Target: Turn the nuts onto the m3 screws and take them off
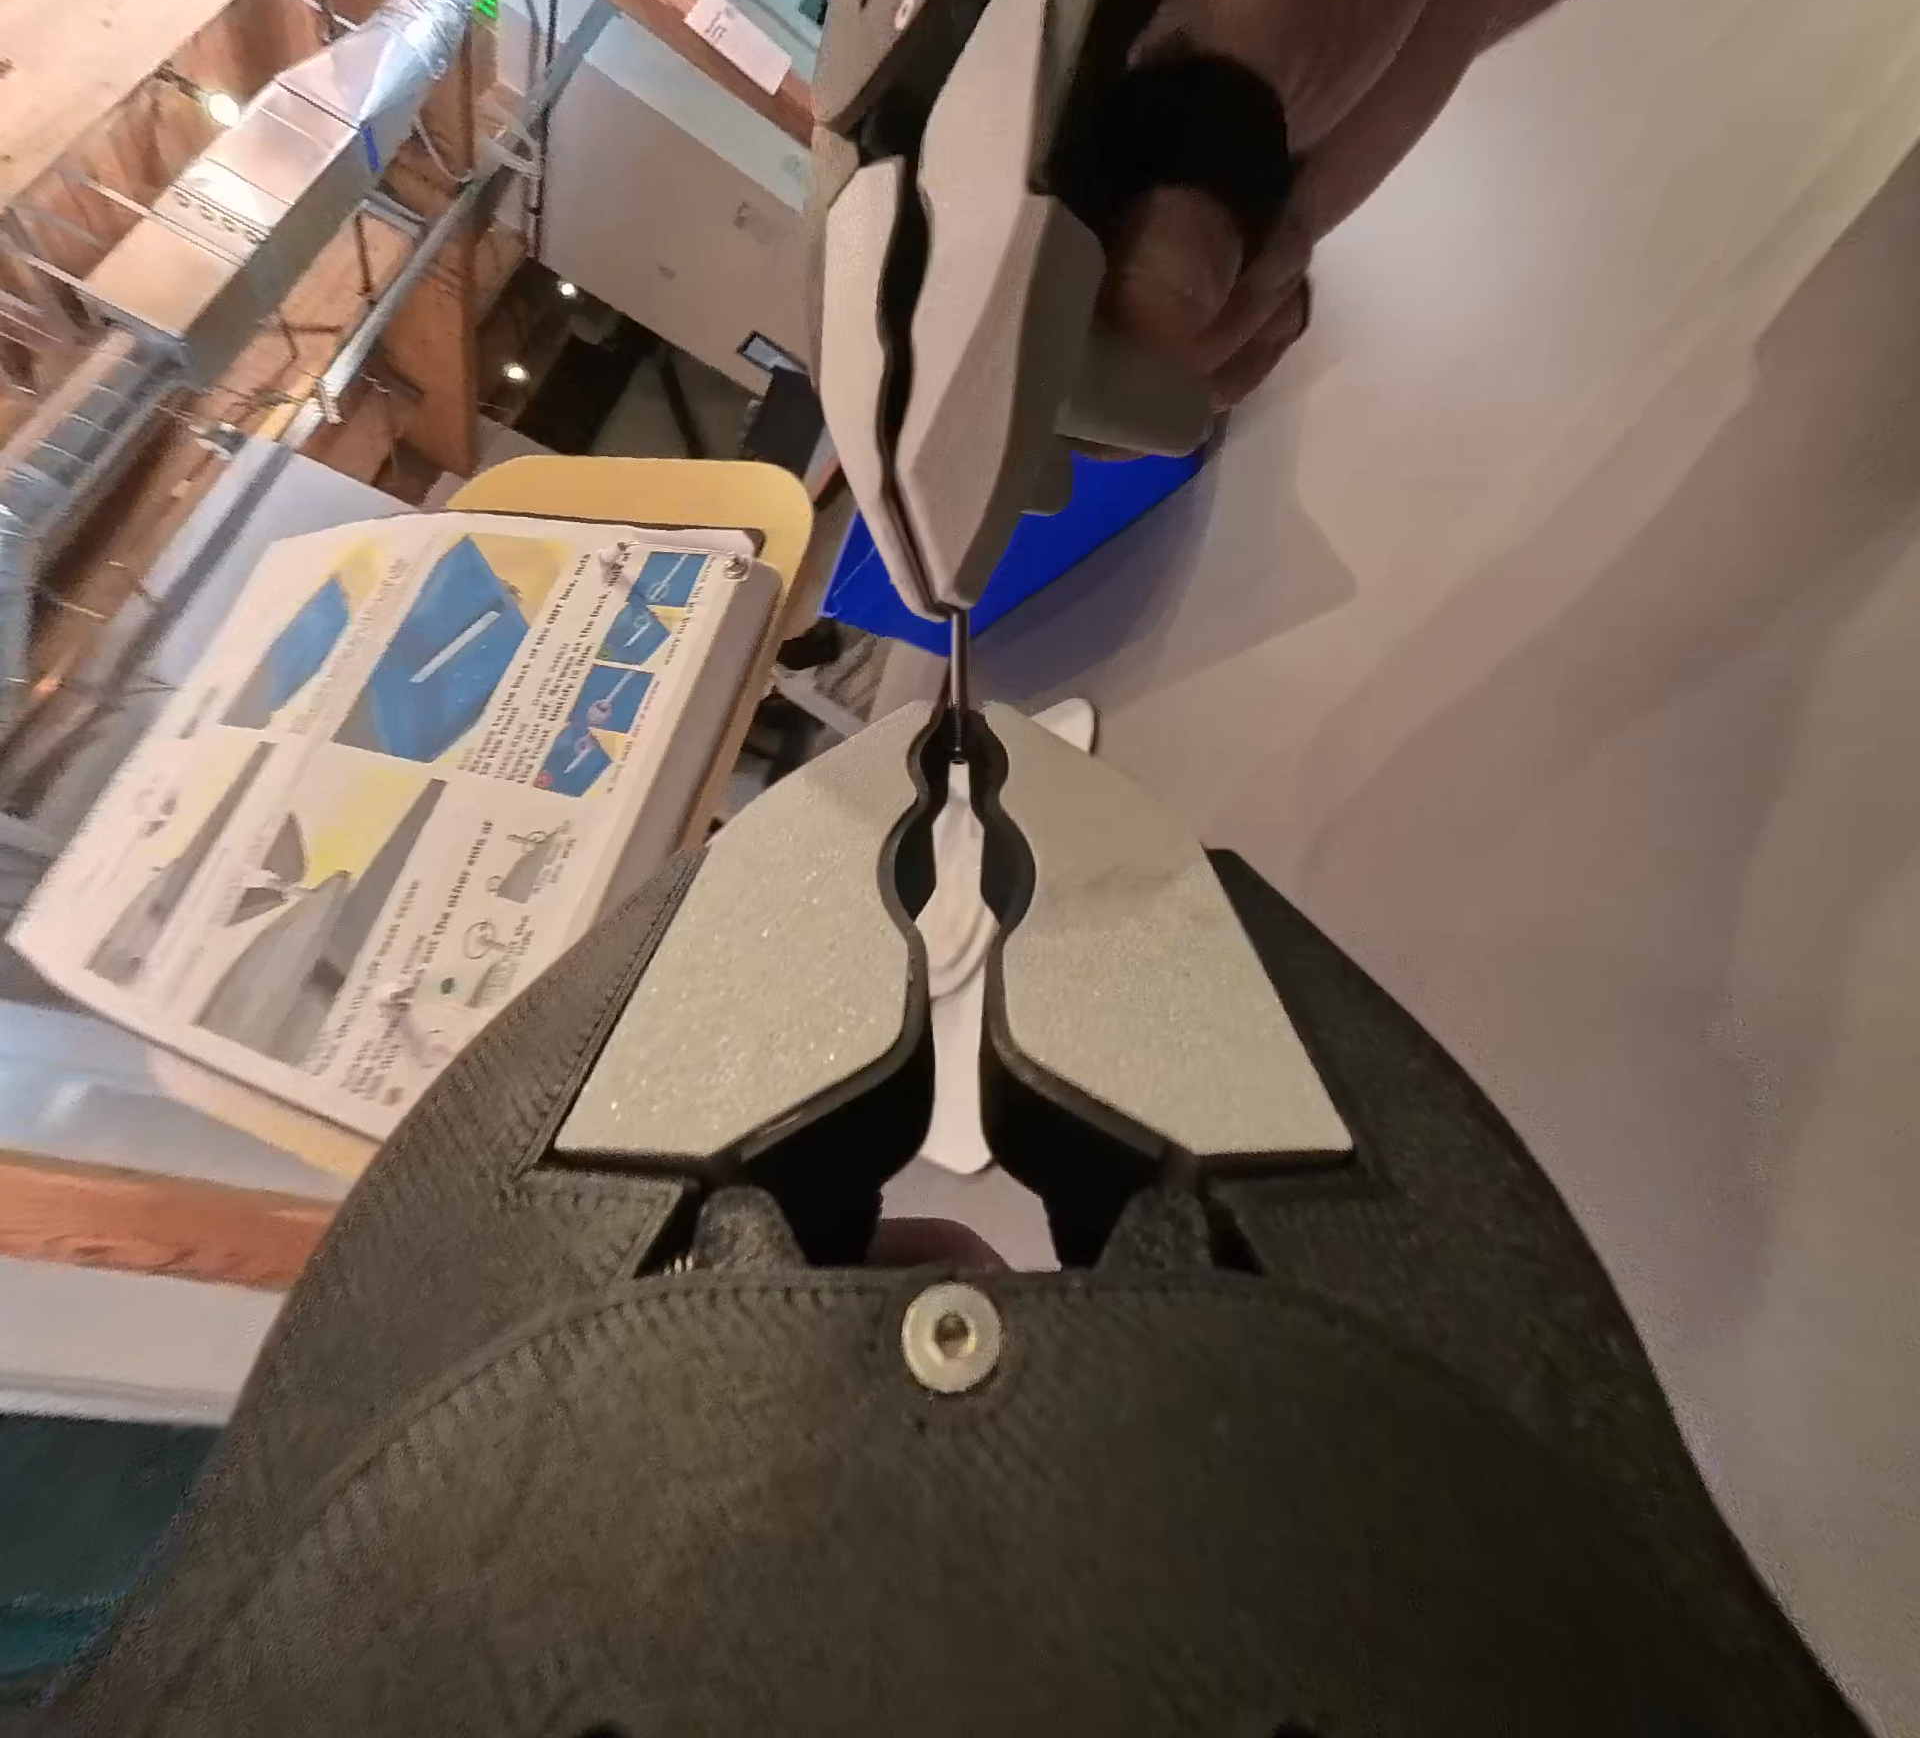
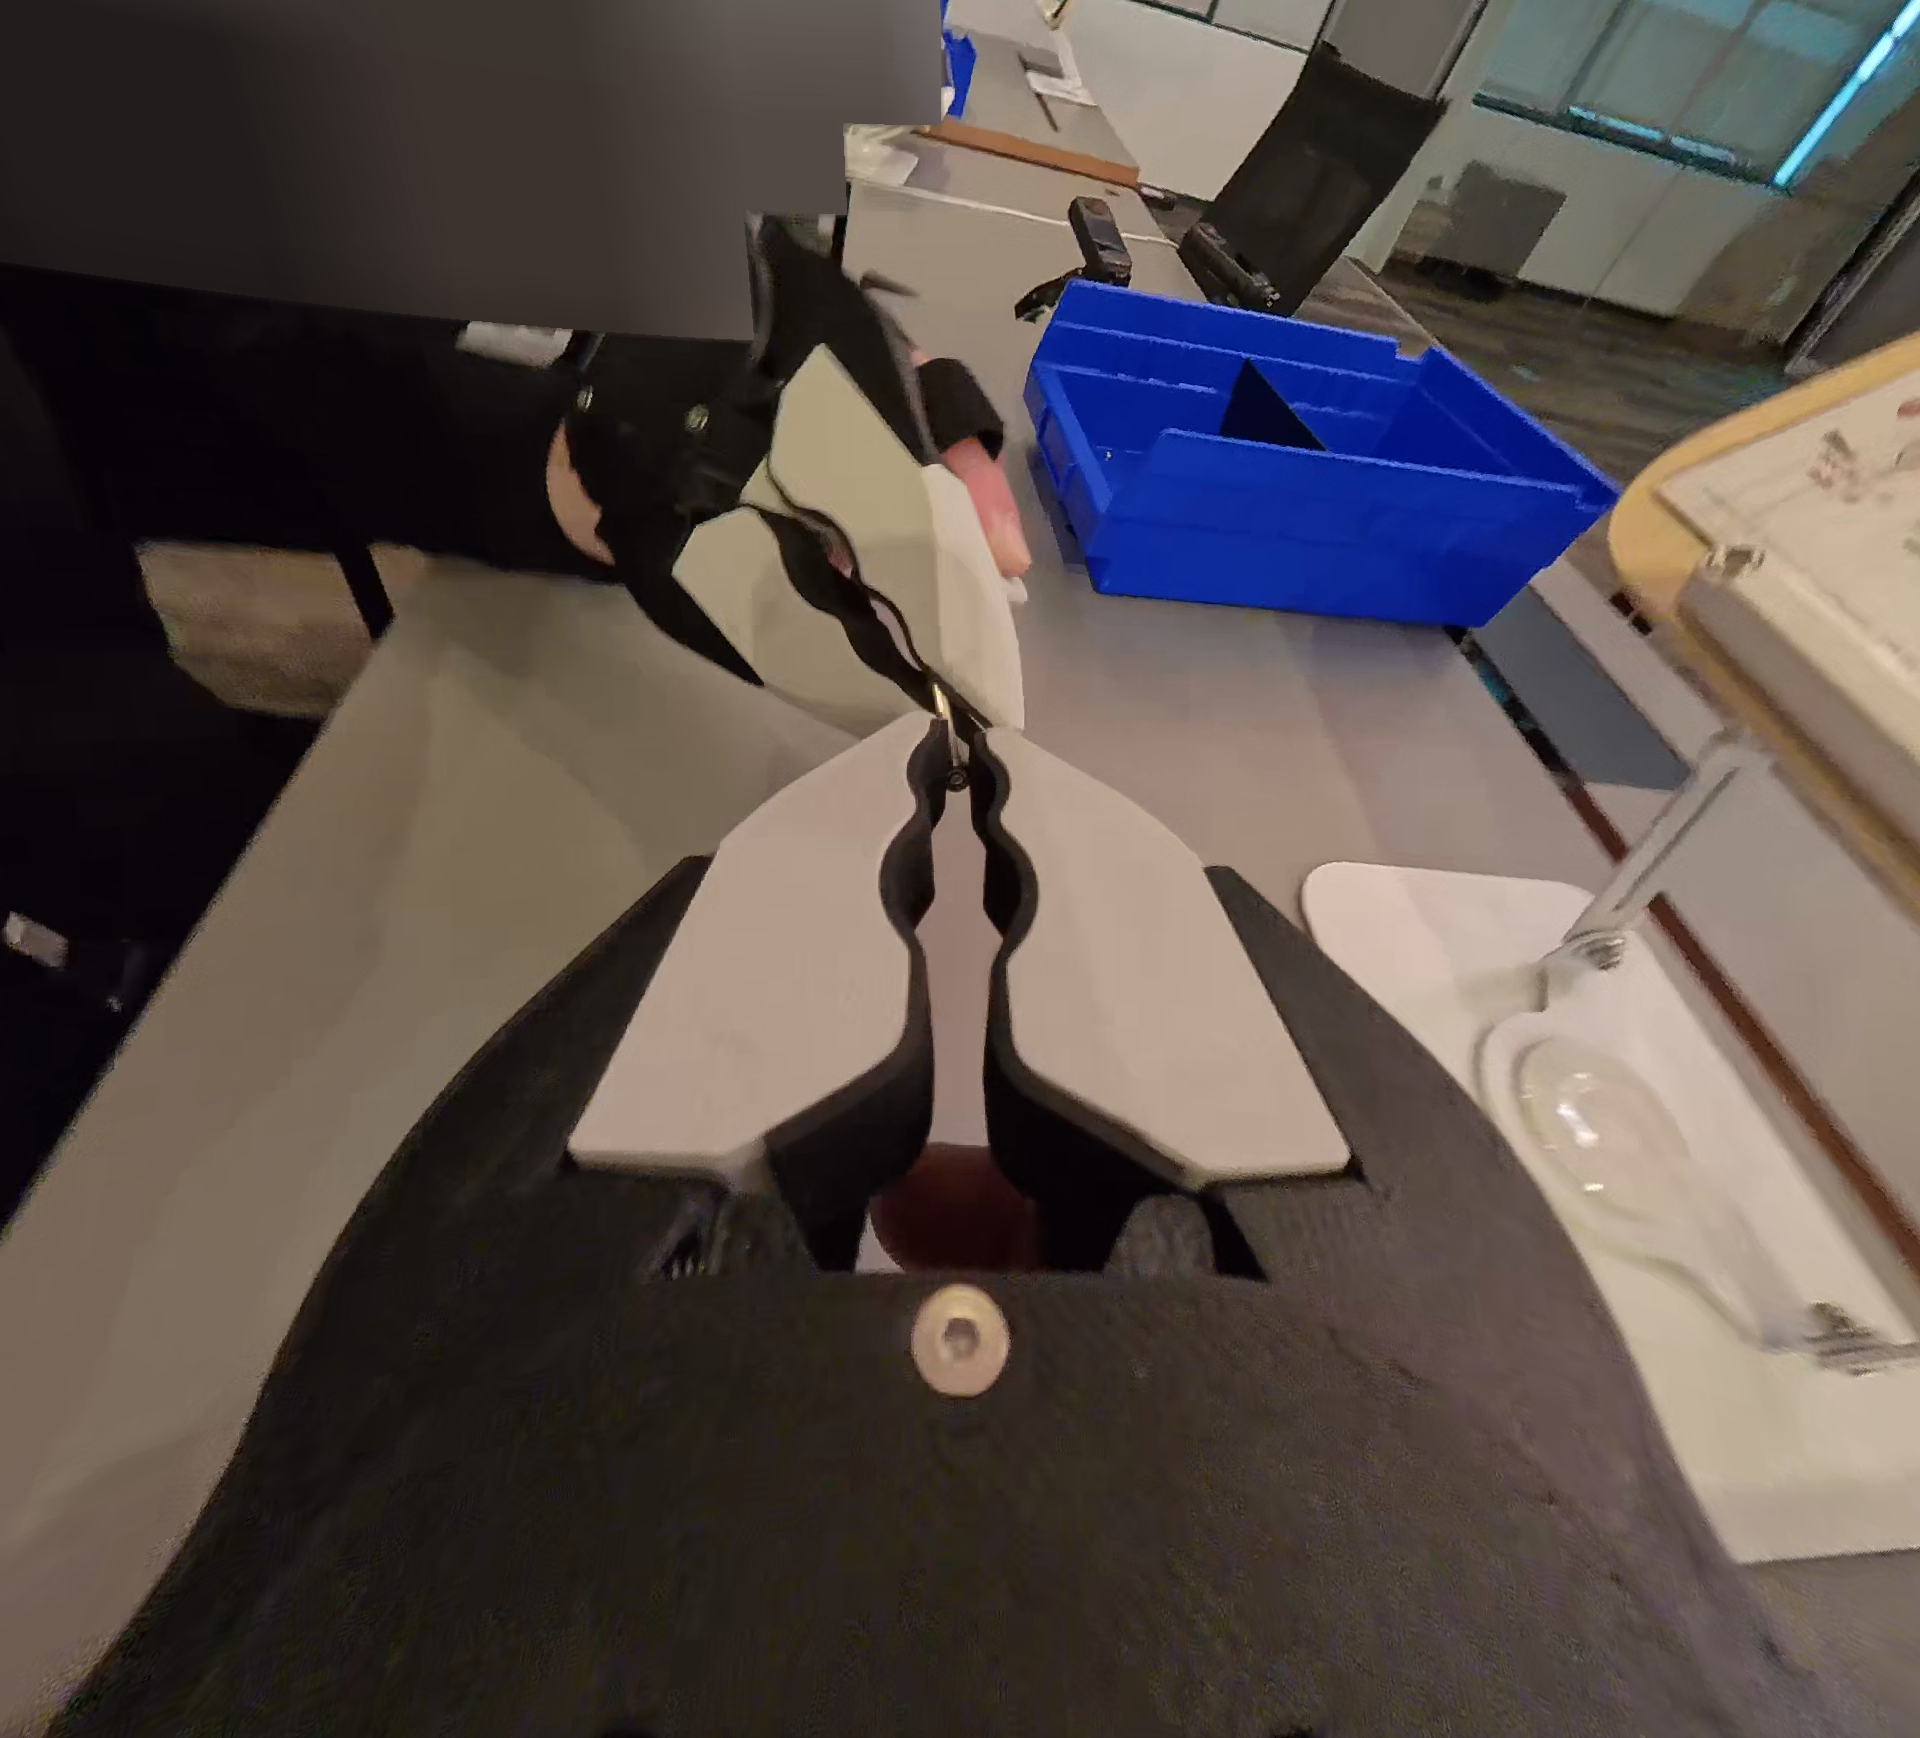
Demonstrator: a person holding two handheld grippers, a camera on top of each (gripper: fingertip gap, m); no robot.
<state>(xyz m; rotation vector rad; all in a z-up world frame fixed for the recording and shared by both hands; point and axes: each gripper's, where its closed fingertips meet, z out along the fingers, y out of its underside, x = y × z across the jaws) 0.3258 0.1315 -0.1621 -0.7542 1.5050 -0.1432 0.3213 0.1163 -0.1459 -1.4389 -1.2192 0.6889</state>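
Note:
In the left wrist view my left gripper (image 1: 956, 734) sits at the bottom, its jaws closed on the tip of a thin black M3 screw (image 1: 961, 665). My right gripper (image 1: 940, 597) comes down from above, shut on the other end of the screw. In the right wrist view my right gripper (image 2: 956, 753) pinches the screw (image 2: 953, 769). My left gripper (image 2: 961, 709) meets it tip to tip from the upper left, with a small silver nut (image 2: 940, 699) at its tips. Both grippers are held above the grey table (image 2: 1247, 753).
A blue bin (image 2: 1299, 493) stands on the table behind the grippers, and it also shows in the left wrist view (image 1: 1091, 525). A white mat (image 2: 1434, 961) with a clear holder lies at the right. An instruction sheet on a wooden stand (image 1: 416, 753) is beside it.

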